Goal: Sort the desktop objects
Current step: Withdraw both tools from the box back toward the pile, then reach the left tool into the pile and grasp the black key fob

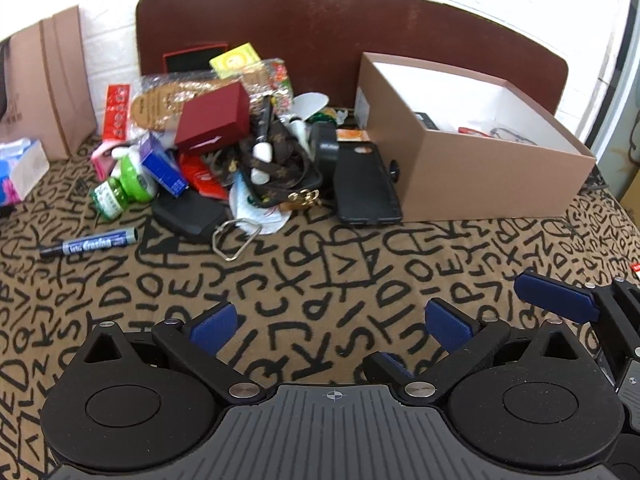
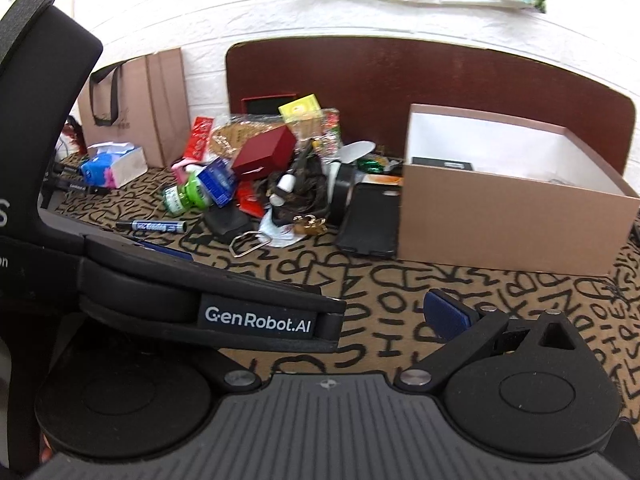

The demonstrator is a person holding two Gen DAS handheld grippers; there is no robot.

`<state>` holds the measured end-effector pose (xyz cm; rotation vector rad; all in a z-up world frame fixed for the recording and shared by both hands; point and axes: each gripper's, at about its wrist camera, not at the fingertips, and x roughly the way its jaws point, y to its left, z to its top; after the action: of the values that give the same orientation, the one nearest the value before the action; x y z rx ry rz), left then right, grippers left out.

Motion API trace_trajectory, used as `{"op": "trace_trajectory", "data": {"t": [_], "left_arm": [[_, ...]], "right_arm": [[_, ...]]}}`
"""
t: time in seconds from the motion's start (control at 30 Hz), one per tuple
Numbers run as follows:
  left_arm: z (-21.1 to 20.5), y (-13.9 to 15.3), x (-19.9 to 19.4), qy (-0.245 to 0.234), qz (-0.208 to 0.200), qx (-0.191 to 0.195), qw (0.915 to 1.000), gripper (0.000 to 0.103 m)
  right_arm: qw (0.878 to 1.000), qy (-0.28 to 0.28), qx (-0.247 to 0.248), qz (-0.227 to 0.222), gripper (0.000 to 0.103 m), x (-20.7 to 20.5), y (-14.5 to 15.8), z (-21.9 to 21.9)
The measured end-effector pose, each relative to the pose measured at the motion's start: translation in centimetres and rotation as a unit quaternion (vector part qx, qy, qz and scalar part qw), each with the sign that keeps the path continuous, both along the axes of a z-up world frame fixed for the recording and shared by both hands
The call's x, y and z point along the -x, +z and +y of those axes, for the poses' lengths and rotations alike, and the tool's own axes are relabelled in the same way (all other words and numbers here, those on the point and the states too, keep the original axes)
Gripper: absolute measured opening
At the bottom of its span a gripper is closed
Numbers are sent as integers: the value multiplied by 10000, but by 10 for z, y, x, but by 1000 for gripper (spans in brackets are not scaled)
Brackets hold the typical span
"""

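Observation:
A pile of desktop clutter lies at the back of the letter-patterned cloth (image 1: pixel 320 280): a red box (image 1: pixel 214 118), a green bottle (image 1: pixel 120 188), a small blue box (image 1: pixel 164 164), a black phone case (image 1: pixel 366 184), a blue marker (image 1: pixel 92 244) and a metal carabiner (image 1: pixel 236 236). To the right of the pile stands an open brown cardboard box (image 1: pixel 480 176) with a few items inside. My left gripper (image 1: pixel 330 324) is open and empty, low over the cloth in front of the pile. My right gripper (image 2: pixel 332 314) is beside it, open and empty; the left gripper's body (image 2: pixel 256 320) hides its left finger.
A brown paper bag (image 1: pixel 56 80) and a tissue pack (image 1: pixel 20 168) stand at the far left. A dark red board (image 1: pixel 320 32) leans on the white brick wall behind the pile. Bare cloth lies between the grippers and the pile.

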<state>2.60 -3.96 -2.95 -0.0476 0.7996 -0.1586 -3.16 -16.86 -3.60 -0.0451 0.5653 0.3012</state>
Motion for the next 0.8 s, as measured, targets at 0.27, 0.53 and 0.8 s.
{"op": "trace_trajectory", "data": {"t": [0.27,0.53,0.8], "left_arm": [[36,-14,-13,171,113,482,9986,103],[77,-24,-42,790,226,675,9943,103],[96,-32,-84,981,180,234,9947,103]], "right_arm": [[9993,342,-116,-44,103,-12,-12,17],[9984,568,-65,-10,102,-36,-26,31],[9958,894,-95,149,93,-67,-37,54]]}}
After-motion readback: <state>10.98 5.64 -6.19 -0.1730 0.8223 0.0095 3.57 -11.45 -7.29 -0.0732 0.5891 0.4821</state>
